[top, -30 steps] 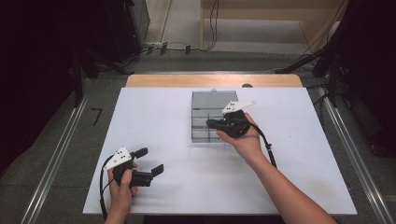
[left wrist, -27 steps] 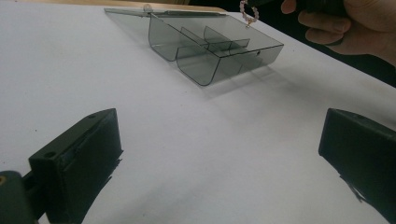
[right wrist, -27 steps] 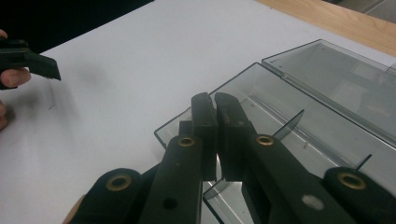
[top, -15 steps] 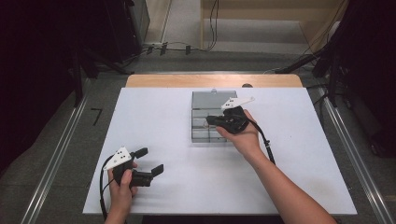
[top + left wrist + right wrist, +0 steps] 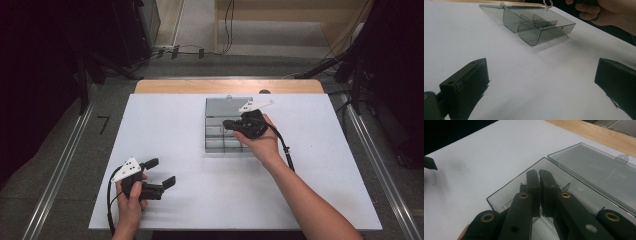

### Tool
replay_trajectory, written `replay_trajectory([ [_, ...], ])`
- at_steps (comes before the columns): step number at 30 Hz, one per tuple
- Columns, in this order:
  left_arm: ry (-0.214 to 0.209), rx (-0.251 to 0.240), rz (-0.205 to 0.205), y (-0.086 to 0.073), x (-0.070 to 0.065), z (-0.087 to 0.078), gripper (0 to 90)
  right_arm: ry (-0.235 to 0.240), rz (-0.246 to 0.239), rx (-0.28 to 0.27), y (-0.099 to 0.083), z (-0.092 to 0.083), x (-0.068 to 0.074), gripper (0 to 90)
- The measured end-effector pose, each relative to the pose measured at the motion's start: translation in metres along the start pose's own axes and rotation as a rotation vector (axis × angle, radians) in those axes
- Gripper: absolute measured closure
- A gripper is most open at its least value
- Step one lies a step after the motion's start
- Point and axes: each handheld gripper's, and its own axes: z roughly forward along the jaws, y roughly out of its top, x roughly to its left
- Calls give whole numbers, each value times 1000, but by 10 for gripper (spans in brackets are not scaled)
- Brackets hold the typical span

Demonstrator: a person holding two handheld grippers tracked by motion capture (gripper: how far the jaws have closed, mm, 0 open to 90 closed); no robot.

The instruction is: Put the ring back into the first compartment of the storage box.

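High view: a white rectangular table (image 5: 200, 165) fills the middle of the frame, with a strip of light wood (image 5: 170, 86) along its far edge. A smoke-grey transparent plastic compartment box (image 5: 216, 136) lies just right of centre, its lid folded flat toward the top of the frame. The right gripper (image 5: 231, 124) hovers over the box, tips pointing toward frame left, jaws together; the hand (image 5: 262, 142) that bears it covers the box's right edge. At lower left the left gripper (image 5: 162, 172) rests on bare table, well apart from the box, its jaws spread with nothing between them. Metal rails (image 5: 60, 165) flank the table on both sides; cables and a power strip (image 5: 175, 50) lie on the floor at the top. No readable writing.

Left gripper view: the two black jaws stand wide apart at the lower corners over bare white table. The box (image 5: 536, 27) sits at upper centre, its curved partitions visible; a small beaded ring (image 5: 548, 3) shows at its far edge. The other hand (image 5: 604, 12) enters at upper right.

Right gripper view: the jaws meet at centre frame, above the box's near compartment (image 5: 506, 195); whether they pinch anything cannot be told. The open lid (image 5: 599, 172) with its small clasp tab (image 5: 622, 158) lies at right.
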Motion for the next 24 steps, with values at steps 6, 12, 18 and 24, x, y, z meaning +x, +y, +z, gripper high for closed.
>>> replay_trajectory([
  [6, -2, 0, 1, 0, 0, 0, 0, -6, 11, 4, 2, 4, -5, 852],
  [12, -2, 1, 3, 0, 0, 1, 0, -14, 32, 9, 3, 10, -12, 852],
  [18, -4, 4, 4, 0, 0, 1, 0, -30, 40, 13, 5, 14, -19, 852],
  [24, -2, 4, 4, 0, 0, 1, 0, -41, 62, 18, 4, 17, -26, 852],
])
